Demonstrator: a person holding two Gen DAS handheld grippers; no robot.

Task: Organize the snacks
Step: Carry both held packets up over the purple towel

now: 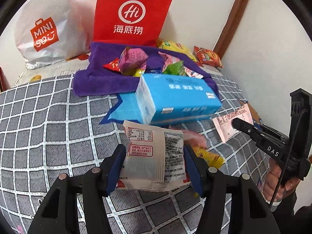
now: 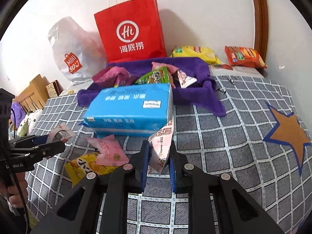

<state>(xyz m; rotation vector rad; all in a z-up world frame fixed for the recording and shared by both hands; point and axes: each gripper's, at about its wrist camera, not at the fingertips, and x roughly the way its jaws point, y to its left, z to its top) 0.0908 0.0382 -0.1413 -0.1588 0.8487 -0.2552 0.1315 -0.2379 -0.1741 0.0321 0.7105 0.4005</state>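
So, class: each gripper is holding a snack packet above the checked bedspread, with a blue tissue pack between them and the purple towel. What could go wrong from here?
1. The right gripper pinches its pink-and-white packet near one edge; it may slip or swing.
2. The blue tissue pack lies in front of the purple towel, so a carried packet could knock it.
3. The left gripper holds the white packet across its width, possibly crushing the contents.

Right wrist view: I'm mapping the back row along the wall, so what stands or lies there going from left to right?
White Miniso bag → red paper bag → yellow snack pack → orange-red snack pack.
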